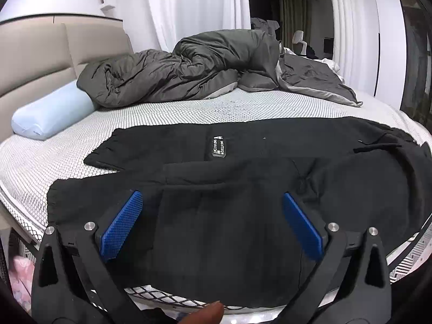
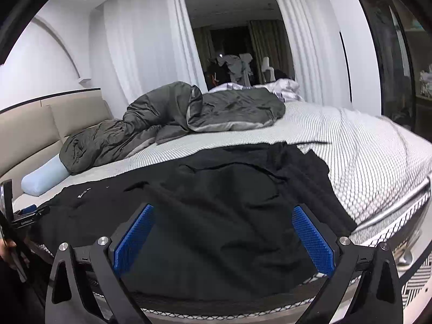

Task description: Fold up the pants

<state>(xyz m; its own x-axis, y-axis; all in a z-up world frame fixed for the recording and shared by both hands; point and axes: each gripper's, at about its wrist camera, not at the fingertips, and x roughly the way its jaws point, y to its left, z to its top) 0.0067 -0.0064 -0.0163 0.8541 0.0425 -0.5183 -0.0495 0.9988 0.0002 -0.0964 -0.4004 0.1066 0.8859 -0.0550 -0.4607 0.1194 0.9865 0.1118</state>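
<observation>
Black pants lie spread across the near part of a bed, legs toward the left, with a small label patch on the far leg. My left gripper is open and empty, its blue pads just above the near leg. In the right wrist view the pants are rumpled at the waist end. My right gripper is open and empty over that end. The left gripper shows at the far left of that view.
The bed has a white patterned mattress with a beige headboard at left. A dark grey duvet is heaped at the back, and a pale blue pillow lies by the headboard. White curtains hang behind.
</observation>
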